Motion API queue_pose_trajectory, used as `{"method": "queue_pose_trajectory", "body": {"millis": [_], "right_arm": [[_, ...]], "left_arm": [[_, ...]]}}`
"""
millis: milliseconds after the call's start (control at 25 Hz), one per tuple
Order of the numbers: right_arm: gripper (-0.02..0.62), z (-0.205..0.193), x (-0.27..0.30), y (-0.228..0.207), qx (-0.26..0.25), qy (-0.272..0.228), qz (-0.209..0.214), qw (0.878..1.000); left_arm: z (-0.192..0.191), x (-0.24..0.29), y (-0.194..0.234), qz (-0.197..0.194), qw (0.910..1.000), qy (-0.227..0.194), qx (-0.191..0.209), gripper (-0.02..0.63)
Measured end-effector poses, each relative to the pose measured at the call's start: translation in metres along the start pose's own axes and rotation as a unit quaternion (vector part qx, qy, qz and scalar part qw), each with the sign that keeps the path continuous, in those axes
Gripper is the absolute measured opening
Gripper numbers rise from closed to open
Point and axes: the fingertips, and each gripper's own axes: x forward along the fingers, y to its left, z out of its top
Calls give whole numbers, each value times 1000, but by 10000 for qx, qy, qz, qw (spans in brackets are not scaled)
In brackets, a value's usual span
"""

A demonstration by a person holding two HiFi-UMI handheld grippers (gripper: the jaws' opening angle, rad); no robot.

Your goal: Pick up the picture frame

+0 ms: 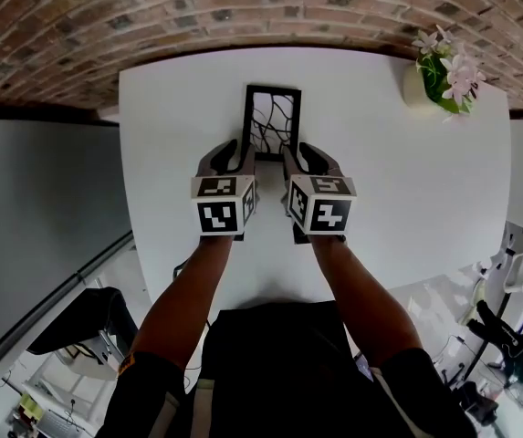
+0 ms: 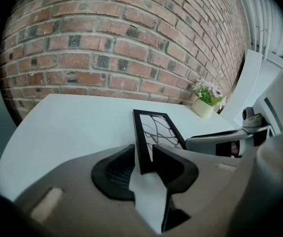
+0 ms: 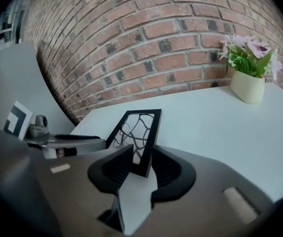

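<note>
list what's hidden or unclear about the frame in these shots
Picture frame bottom edge: head view, covered by the left gripper and right gripper.
Frame's back: every view, turned away from the cameras.
Bottom of its picture: both gripper views, behind the jaws.

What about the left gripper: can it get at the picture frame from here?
Probably yes. The left gripper has its jaws apart, with the near left corner of the picture frame already between them. Nothing else on the white table stands in the way.
</note>
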Motion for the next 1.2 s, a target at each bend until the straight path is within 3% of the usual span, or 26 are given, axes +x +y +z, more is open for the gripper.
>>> {"method": "queue_pose_trajectory", "body": {"millis": [840, 1200], "right_arm": [[126, -6, 14, -4, 440, 203, -60, 9988], [120, -5, 1, -1, 424, 33, -59, 9991]], "left_arm": [[-2, 16, -4, -210, 9996, 146, -86, 104], [5, 2, -9, -75, 9999, -119, -82, 70]]}}
